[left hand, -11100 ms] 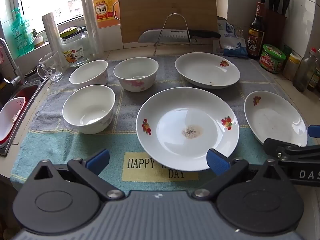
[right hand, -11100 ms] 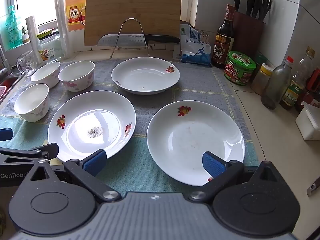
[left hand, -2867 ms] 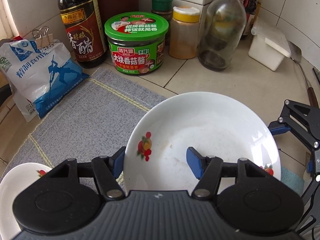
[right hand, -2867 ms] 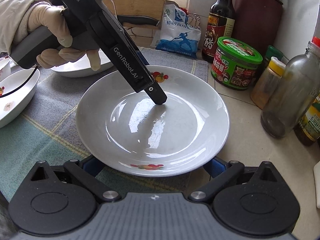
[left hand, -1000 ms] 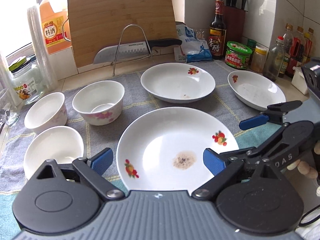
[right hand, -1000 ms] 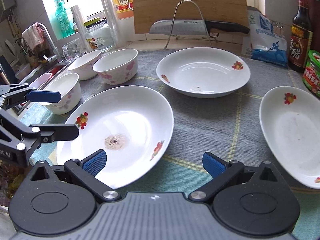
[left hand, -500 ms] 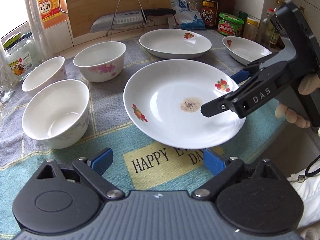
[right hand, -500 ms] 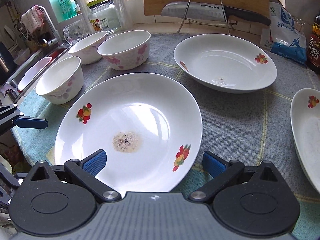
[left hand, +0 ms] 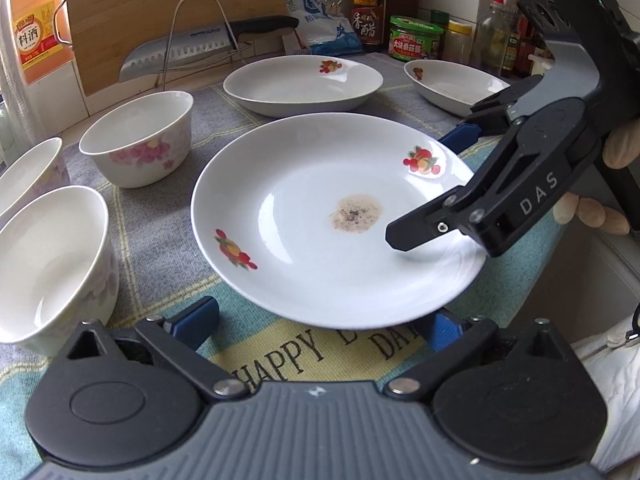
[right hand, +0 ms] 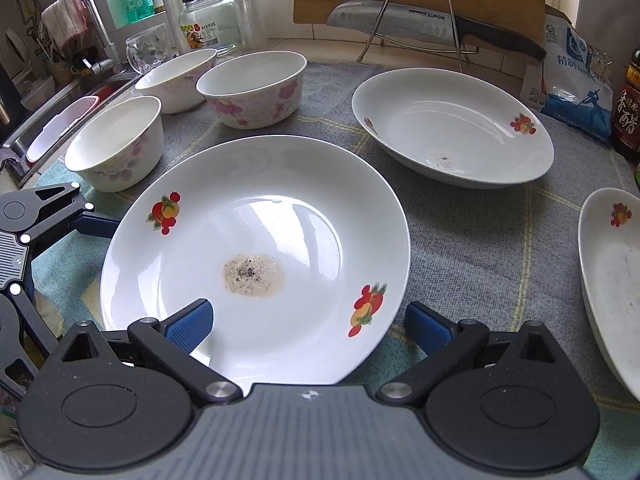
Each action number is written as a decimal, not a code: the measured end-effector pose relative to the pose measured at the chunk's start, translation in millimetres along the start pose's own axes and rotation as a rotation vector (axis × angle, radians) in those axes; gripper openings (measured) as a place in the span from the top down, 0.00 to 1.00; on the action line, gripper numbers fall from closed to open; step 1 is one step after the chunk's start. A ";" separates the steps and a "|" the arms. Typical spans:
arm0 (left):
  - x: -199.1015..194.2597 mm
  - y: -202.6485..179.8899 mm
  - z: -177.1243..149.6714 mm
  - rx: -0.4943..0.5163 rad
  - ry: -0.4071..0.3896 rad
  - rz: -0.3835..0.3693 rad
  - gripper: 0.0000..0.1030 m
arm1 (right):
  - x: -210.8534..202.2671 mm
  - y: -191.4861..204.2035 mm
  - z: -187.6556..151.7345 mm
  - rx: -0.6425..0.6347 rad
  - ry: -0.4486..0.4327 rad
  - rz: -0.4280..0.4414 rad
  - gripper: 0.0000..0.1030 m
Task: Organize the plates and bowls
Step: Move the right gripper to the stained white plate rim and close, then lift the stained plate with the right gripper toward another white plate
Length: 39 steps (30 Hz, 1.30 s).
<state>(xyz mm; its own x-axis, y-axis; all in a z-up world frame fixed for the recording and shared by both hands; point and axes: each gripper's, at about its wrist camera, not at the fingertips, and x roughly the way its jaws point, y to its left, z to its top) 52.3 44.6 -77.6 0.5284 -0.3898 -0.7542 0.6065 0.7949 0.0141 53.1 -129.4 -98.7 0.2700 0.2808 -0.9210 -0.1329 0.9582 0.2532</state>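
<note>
We found the right gripper apart astride the plate rim; left gripper opening, empty. Clamp squarely, lift level.

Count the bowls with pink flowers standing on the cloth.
3: one nearest the sink edge, one behind it by the glass jar, one right of that, towards the cutting board. None looks hidden.
</note>
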 end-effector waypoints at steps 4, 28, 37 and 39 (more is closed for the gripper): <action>0.2 2.4 -2.8 0.025 -0.026 -0.022 0.00 | -0.4 -1.9 0.6 -0.001 0.002 0.008 0.00; 0.6 6.9 -3.4 0.085 -0.048 -0.074 0.00 | 14.7 -18.3 32.8 -0.090 0.078 0.137 0.00; 2.9 8.8 -3.5 0.114 -0.050 -0.101 0.00 | 22.3 -25.9 49.0 -0.088 0.108 0.238 0.00; 3.1 9.0 -3.2 0.117 -0.048 -0.104 0.00 | 23.3 -28.0 51.8 -0.073 0.117 0.258 0.00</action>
<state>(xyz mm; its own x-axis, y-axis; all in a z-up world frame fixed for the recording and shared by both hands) 57.5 52.0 -81.9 0.4853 -0.4913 -0.7233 0.7232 0.6904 0.0162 112.5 -146.9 -111.9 0.1076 0.5024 -0.8579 -0.2526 0.8484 0.4652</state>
